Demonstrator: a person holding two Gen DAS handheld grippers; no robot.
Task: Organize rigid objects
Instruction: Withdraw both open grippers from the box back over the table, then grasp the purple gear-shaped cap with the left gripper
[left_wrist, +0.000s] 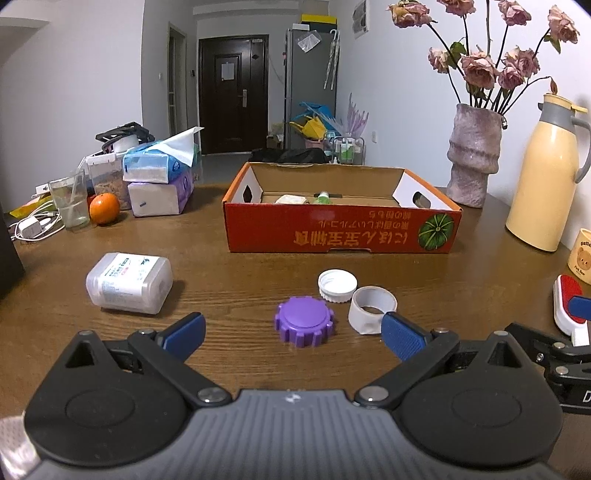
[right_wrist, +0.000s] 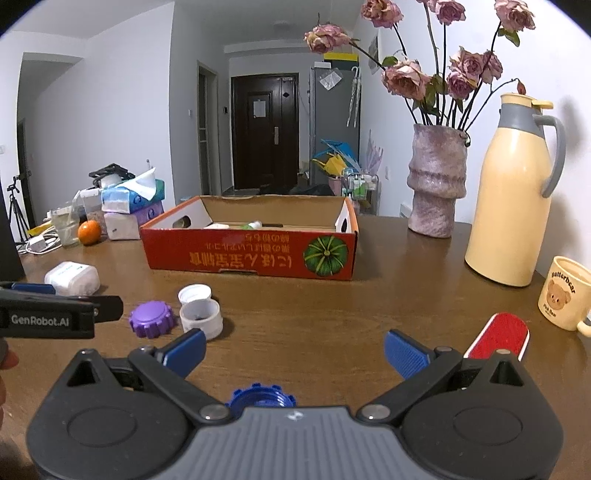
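Note:
A red cardboard box (left_wrist: 340, 230) (right_wrist: 251, 254) stands open at the table's middle with a few small items inside. In front of it lie a purple ridged cap (left_wrist: 303, 320) (right_wrist: 152, 319), a white lid (left_wrist: 337, 285) (right_wrist: 194, 294), a white ring (left_wrist: 371, 309) (right_wrist: 201, 318) and a clear plastic container (left_wrist: 129, 282) (right_wrist: 72, 278) on its side. My left gripper (left_wrist: 293, 338) is open, its fingers either side of the purple cap. My right gripper (right_wrist: 295, 354) is open over bare wood. A blue ridged cap (right_wrist: 260, 398) shows just under it, and a red and white brush (right_wrist: 496, 336) (left_wrist: 569, 304) lies by its right finger.
A vase of dried roses (right_wrist: 436, 184), a cream thermos jug (right_wrist: 513, 192) and a bear mug (right_wrist: 565, 293) stand at the right. Tissue packs (left_wrist: 159, 181), a glass (left_wrist: 72, 203), an orange (left_wrist: 104, 208) and cables crowd the far left.

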